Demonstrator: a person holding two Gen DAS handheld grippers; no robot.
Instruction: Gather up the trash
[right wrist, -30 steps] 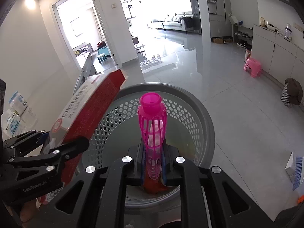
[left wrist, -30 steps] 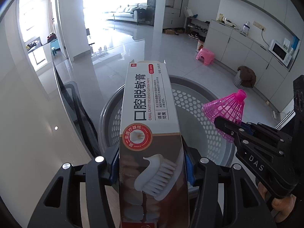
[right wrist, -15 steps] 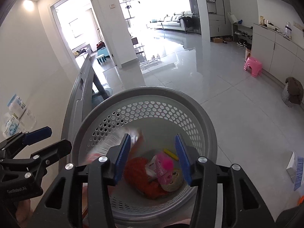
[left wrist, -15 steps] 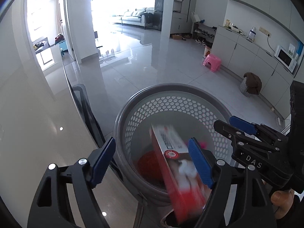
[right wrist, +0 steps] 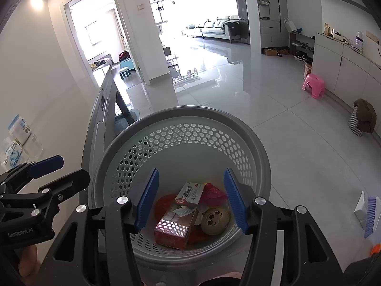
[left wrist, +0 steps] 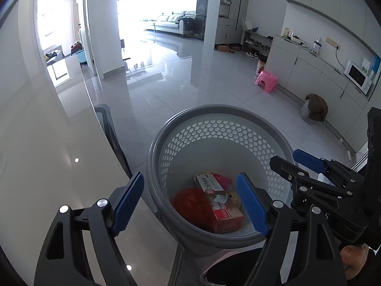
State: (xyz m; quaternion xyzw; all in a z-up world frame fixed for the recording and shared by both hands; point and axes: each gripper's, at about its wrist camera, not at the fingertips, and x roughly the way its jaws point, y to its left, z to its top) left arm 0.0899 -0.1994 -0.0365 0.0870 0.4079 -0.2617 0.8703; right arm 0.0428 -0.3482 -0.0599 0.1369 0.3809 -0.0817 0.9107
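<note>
While the red-and-white cardboard toothpaste box lies at the bottom of the round grey perforated plastic basket, a pink plastic shuttlecock rests just beside it. Above the rim, the left gripper stands wide apart and empty. The right gripper is opening its jaws with nothing between them.

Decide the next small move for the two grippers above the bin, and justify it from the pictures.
Probably lift both grippers away from the bin toward more trash. The left gripper is open and empty; the right gripper is opening with nothing between its jaws. The box and pink shuttlecock already lie inside.
</note>
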